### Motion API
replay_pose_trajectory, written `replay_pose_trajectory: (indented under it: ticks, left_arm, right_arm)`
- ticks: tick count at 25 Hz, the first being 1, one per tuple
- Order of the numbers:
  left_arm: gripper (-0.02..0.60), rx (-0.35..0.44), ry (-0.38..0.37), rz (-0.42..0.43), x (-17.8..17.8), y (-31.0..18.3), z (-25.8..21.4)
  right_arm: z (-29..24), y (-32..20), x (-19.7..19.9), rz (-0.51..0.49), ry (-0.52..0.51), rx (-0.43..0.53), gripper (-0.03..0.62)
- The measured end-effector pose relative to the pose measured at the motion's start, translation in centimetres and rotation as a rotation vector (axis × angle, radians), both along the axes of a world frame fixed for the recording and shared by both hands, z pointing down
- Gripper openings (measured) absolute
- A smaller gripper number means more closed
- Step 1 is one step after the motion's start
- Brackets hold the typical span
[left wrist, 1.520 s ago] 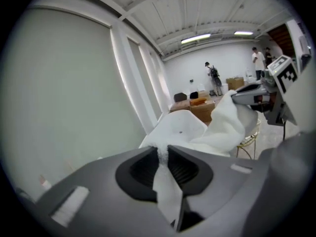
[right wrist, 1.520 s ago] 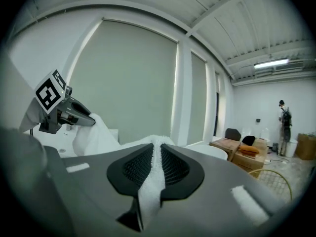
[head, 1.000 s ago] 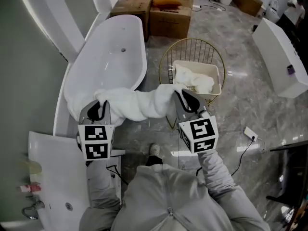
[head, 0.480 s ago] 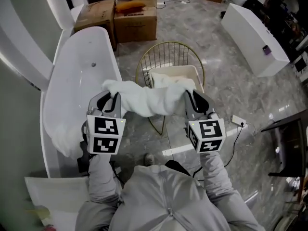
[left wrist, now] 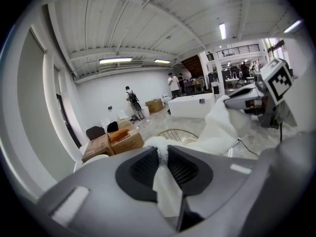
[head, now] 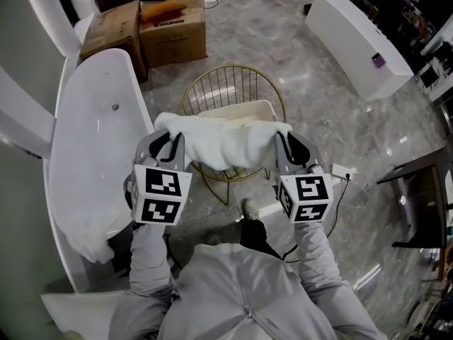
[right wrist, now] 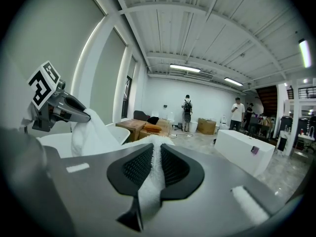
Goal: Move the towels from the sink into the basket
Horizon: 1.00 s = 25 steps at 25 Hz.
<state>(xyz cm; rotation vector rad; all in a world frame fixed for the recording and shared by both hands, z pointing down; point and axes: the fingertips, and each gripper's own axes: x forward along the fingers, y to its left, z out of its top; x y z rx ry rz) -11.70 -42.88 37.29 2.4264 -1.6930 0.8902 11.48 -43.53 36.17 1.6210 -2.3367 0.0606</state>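
Left gripper (head: 167, 139) and right gripper (head: 287, 137) are each clamped on one end of the white towel (head: 223, 142), holding it stretched between them right above the gold wire basket (head: 239, 85), next to the tub (head: 85, 133).

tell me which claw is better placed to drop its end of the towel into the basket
Right, narrowly. Both claws are shut on the towel, stretched above the basket. The right claw sits at its rim; the left claw hangs just outside it.
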Motion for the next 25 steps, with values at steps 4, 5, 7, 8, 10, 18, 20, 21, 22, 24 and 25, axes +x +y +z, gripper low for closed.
replay_pose_trajectory:
  ticks: [4,5,7,8,10,18,20,21,22,24,25]
  left_arm:
    - [0.114,-0.018,0.014,0.006,2.7,-3.8,0.8]
    - [0.114,-0.022,0.019,0.006,3.3,-4.8,1.0]
    - [0.114,-0.037,0.03,0.007,4.6,-6.8,1.7]
    - [0.114,-0.047,0.037,0.007,5.3,-7.8,2.2]
    - [0.114,-0.074,0.051,0.004,6.7,-9.5,3.3]
    - [0.114,-0.188,0.082,0.008,11.8,-15.4,8.7]
    - [0.114,-0.222,0.087,0.009,12.8,-16.5,10.2]
    - [0.114,-0.239,0.09,0.01,13.2,-16.8,11.1]
    - [0.114,-0.258,0.093,0.009,13.5,-17.0,12.0]
    - [0.114,-0.295,0.097,0.004,13.9,-17.2,14.0]
    - [0.114,-0.311,0.099,-0.002,14.0,-17.4,15.0]
  right_arm:
    - [0.8,-4.0,2.0,-0.007,0.003,-0.021,0.043]
    - [1.1,-5.1,2.4,-0.012,0.002,-0.028,0.043]
    - [1.8,-7.2,2.9,-0.029,0.006,-0.043,0.043]
    - [2.2,-8.3,3.2,-0.04,0.009,-0.053,0.043]
    - [3.1,-10.2,3.7,-0.065,0.015,-0.073,0.043]
    - [8.6,-16.2,4.6,-0.151,0.038,-0.186,0.043]
    - [10.3,-17.3,4.6,-0.167,0.044,-0.219,0.043]
    - [11.2,-17.7,4.7,-0.174,0.046,-0.237,0.043]
    - [12.2,-17.9,4.8,-0.179,0.046,-0.256,0.043]
    - [14.1,-18.4,4.9,-0.189,0.043,-0.294,0.043]
    - [15.1,-18.7,5.0,-0.194,0.043,-0.312,0.043]
